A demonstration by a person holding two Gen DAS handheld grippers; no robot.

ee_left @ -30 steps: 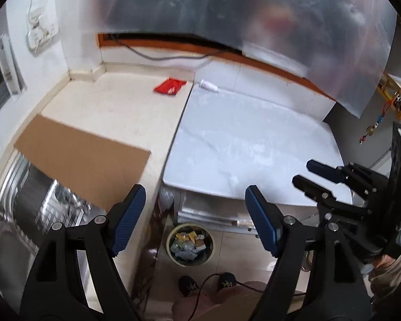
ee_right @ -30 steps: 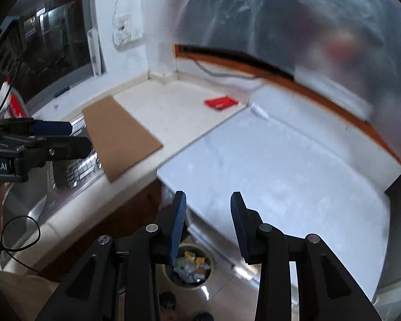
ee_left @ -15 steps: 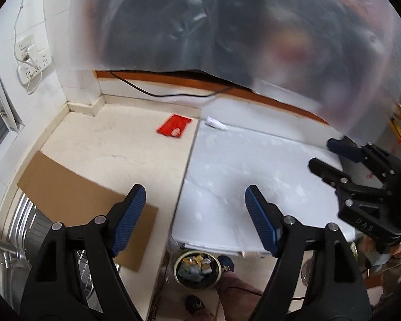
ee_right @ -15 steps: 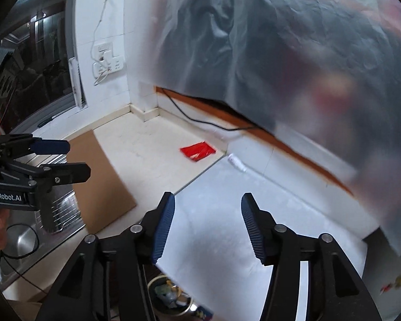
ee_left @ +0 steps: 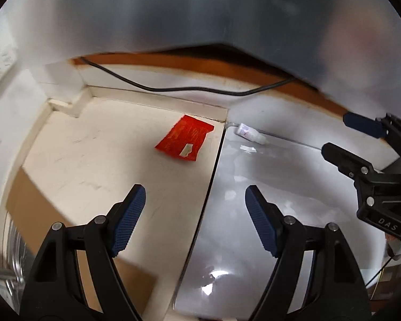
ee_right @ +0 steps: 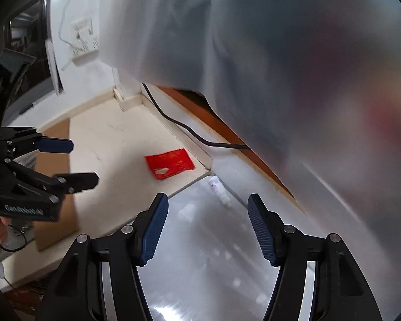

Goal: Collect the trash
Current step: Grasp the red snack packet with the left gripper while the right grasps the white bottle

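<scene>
Cream counter (ee_left: pixel 99 160), flat red wrapper (ee_left: pixel 185 140), torn, sm. white bottle (ee_left: pixel 250 133)

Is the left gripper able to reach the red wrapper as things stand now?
Probably yes: the left gripper is open and empty, and only bare counter lies between it and the red wrapper.

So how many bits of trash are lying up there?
2. A red wrapper lies on the cream counter near the back wall; a small white tube lies beside it on the grey slab. More may be hidden.
</scene>
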